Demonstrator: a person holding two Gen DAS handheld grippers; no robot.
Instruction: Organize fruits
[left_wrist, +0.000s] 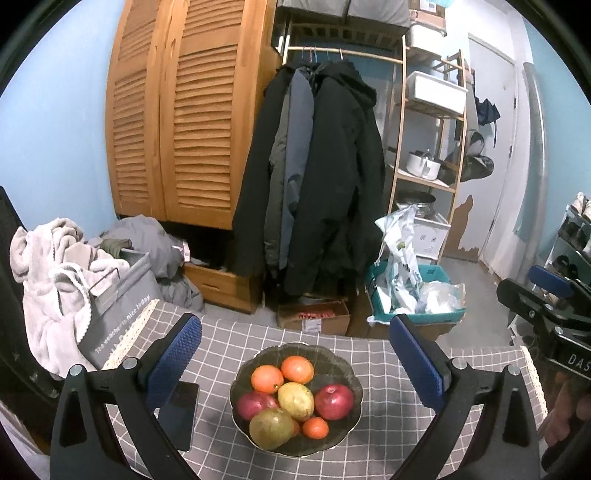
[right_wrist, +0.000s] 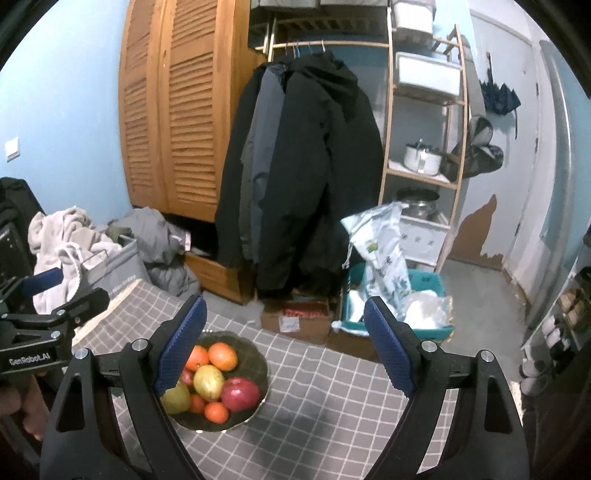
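Bowl: a dark glass bowl (left_wrist: 354, 373) with a scalloped rim sits on a grey checked tablecloth (left_wrist: 388, 435), framed between the left gripper's two arms in the left wrist view.
Fruit: all of it lies inside the bowl, touching in one pile: two oranges (left_wrist: 297, 369) at the back, a yellow-green mango (left_wrist: 295, 400) in the middle, a red apple (left_wrist: 334, 401) to its right, a second red fruit (left_wrist: 255, 404) to its left, a green-yellow pear (left_wrist: 271, 428) at the front and a small tangerine (left_wrist: 315, 427) beside it.
Left gripper (left_wrist: 295, 354): jaws spread wide, blue pads well apart, nothing between them; it hangs above the table, short of the bowl.
Right gripper (right_wrist: 286, 343): also spread and empty; its left blue pad (right_wrist: 181, 343) overlaps the bowl's near edge in the right wrist view, and the bowl lies to the left of its gap.
Table: covered by the checked cloth; a dark flat object (left_wrist: 181, 413) lies left of the bowl, partly hidden by a gripper arm.
Backdrop: a louvred wooden wardrobe (left_wrist: 184, 110), dark coats (left_wrist: 325, 177) on a rail, a teal crate (left_wrist: 439, 295) stuffed with bags on the floor.
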